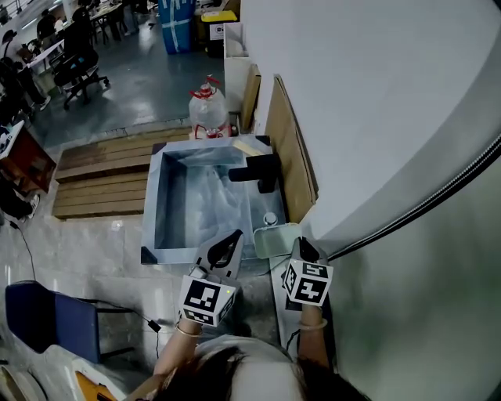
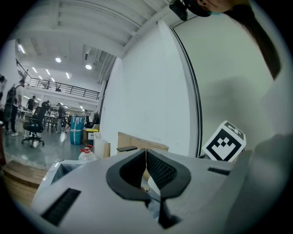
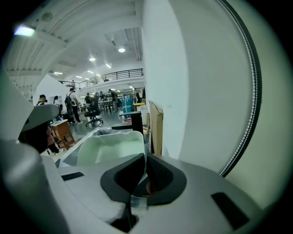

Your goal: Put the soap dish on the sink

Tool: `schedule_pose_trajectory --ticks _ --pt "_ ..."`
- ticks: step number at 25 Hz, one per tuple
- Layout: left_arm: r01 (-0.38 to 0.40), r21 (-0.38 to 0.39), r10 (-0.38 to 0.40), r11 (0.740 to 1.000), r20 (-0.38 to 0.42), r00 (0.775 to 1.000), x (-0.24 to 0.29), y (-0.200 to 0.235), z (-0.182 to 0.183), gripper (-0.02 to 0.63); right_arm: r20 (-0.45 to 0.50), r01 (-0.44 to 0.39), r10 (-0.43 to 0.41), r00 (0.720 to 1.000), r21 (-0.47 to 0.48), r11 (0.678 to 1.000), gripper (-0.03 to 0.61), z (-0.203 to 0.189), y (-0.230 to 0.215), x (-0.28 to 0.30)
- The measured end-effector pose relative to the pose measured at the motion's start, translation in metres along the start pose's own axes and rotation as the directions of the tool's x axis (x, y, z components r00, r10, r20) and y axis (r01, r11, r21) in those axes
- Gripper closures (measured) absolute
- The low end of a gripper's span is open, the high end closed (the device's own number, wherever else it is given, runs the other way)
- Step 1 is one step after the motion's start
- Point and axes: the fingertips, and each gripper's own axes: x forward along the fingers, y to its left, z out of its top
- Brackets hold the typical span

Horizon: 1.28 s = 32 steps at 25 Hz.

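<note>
Workshop wall w/ steel sink (image 1: 156, 229): soap dish (image 1: 274, 240) is sitting on the front-right rim, so placing looks nearly done.
R gripper (image 1: 304, 249) is pressing its fingers together at the dish's near corner, prob. pinching the rim. L gripper (image 1: 231, 241) is hovering over the basin edge, fingers closed, empty. Remaining: release and back off.

A plain white wall (image 1: 376, 94) fills the right side, with a black cable (image 1: 438, 196) running along it and flat cardboard sheets (image 1: 291, 149) leaning at its foot. The floor (image 1: 133, 86) is glossy grey, and a low platform of wooden planks (image 1: 102, 176) lies on it. Farther off stand a black office chair (image 1: 78, 63) and a blue bin (image 1: 176, 23); a blue chair (image 1: 47, 317) sits nearer. Round ceiling lights (image 2: 58, 60) shine above a railed mezzanine (image 2: 64, 89)
</note>
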Motion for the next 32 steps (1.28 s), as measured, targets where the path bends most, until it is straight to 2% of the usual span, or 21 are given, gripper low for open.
schedule_pose_trajectory --ticks 13,32 --pt "0.053 -0.008 -0.054 0.999 -0.03 0.998 0.031 0.007 -0.01 0.604 -0.078 0.012 -0.012 0.997 -0.009 1.0 0.543 -0.017 -0.003 0.038" --pt "0.091 -0.026 -0.092 0.996 -0.07 0.993 0.061 0.029 -0.025 0.604 -0.178 0.021 -0.024 0.984 -0.02 1.0 0.543 -0.047 0.0 0.083"
